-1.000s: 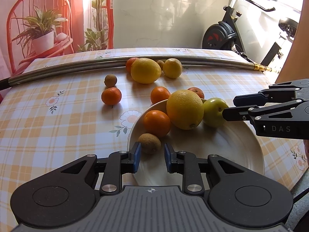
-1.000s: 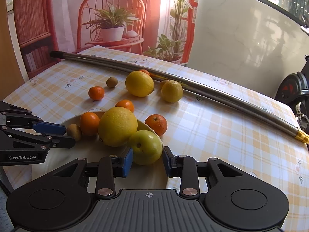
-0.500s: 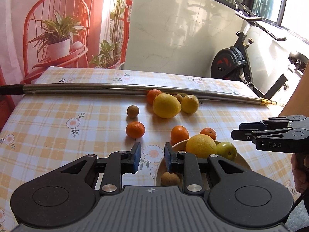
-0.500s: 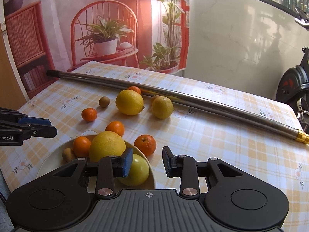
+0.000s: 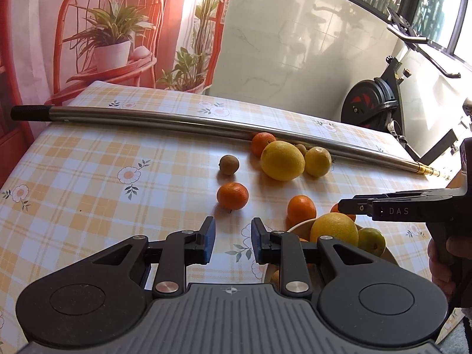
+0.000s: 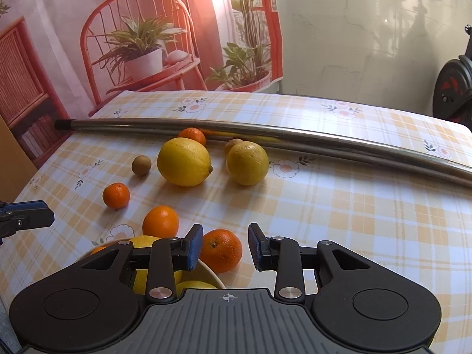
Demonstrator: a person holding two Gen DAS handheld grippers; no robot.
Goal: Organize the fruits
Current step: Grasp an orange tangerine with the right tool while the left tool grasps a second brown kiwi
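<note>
Above the checked tablecloth (image 5: 88,177), between picks: left gripper (image 5: 231,243) narrowed to its tightest, empty; right gripper (image 6: 225,246) slightly parted, empty. Bowl (image 6: 211,274) partly filled. Next, probably: spread wider, descend around orange (image 6: 221,250) beside bowl.

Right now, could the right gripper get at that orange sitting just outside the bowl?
Probably yes. The orange lies on the tablecloth just ahead of the right gripper, nothing between them. The bowl rim beside it is close, and the jaws look narrow.
</note>
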